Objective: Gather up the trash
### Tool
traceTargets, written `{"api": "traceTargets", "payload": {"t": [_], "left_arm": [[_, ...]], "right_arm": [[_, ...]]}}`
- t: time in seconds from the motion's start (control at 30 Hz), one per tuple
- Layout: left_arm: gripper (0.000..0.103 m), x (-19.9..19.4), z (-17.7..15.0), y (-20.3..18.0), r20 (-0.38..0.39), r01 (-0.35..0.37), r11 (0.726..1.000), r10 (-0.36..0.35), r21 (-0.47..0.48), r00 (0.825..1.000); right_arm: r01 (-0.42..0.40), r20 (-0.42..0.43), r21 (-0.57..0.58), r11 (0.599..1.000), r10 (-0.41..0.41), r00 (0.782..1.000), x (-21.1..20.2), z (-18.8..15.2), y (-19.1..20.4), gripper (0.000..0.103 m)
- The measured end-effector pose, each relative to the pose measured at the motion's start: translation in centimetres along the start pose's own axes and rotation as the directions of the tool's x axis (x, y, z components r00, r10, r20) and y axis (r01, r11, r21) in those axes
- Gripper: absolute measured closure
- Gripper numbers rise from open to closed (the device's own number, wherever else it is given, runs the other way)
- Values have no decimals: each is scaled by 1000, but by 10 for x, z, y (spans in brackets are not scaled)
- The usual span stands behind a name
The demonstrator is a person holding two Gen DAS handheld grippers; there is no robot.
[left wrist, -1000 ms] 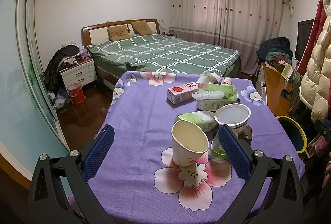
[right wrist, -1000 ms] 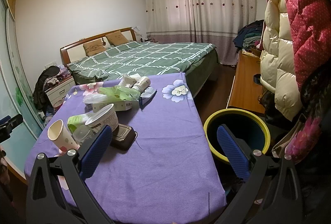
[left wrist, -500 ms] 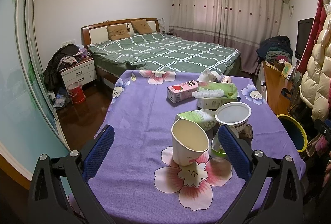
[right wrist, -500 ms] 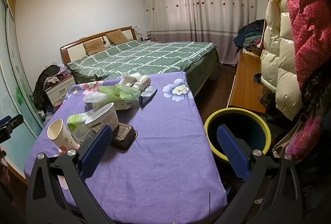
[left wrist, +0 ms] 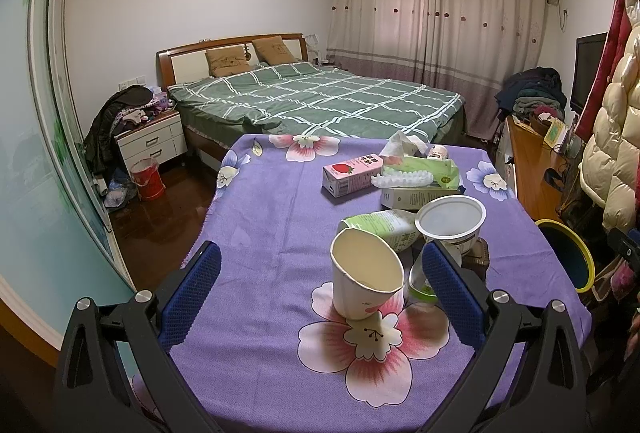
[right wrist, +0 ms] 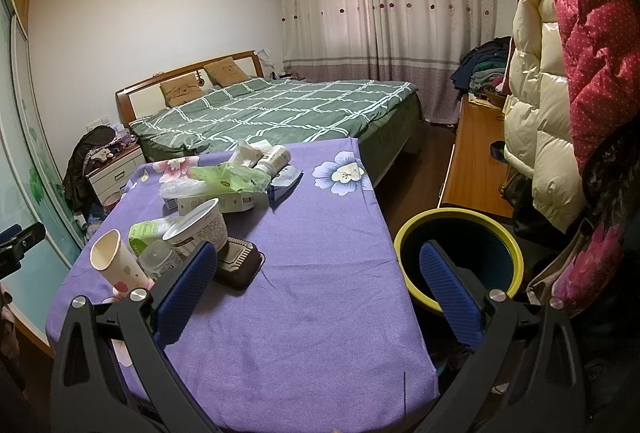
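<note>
Standing on the purple flowered table (left wrist: 272,217), a dented paper cup (left wrist: 366,283) sits at the near edge of the trash cluster, directly between the blue pads of the left gripper (left wrist: 320,297), whose fingers (left wrist: 191,297) are spread wide and touch nothing. Just at the cup's 1 o'clock a white yogurt tub (left wrist: 452,219) leans on a crumpled green-and-white carton (left wrist: 380,227), with a clear plastic lid-like piece (left wrist: 420,285) tucked low beside the cup at 3 o'clock. Farther out toward 12 o'clock lie a pink strawberry milk carton (left wrist: 352,173), a green wipes pack (left wrist: 420,169) and a crumpled tissue (left wrist: 402,145).

From the right wrist view the same cluster sits at 10 o'clock, with a dark brown plastic tray (right wrist: 238,263) beside the tub. The right gripper (right wrist: 316,295) hangs over the table's near right edge, its fingers (right wrist: 448,293) also wide apart and empty. Past the right finger, at 2 o'clock and off the table, stands a yellow-rimmed trash bin (right wrist: 460,261) on the floor. Beyond the table a green checked bed (right wrist: 280,109) fills the far room, and padded coats (right wrist: 560,73) hang at 3 o'clock.
</note>
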State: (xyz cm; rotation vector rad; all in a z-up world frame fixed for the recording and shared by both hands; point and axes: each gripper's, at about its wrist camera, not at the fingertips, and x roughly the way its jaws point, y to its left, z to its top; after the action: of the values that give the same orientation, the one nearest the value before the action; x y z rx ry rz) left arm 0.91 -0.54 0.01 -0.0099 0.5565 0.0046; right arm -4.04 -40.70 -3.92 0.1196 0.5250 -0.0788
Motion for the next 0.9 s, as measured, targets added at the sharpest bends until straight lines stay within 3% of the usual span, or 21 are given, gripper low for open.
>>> {"api": "traceTargets", "payload": {"t": [0.53, 0.9], "left_arm": [[4, 18, -9, 8, 15, -33, 999, 33, 0, 999], [4, 48, 18, 22, 10, -61, 998, 61, -3, 998]], "right_arm": [[-12, -29, -28, 1000, 11, 1000, 27, 8, 8, 6], [-126, -68, -99, 987, 119, 990, 97, 46, 50, 6]]}}
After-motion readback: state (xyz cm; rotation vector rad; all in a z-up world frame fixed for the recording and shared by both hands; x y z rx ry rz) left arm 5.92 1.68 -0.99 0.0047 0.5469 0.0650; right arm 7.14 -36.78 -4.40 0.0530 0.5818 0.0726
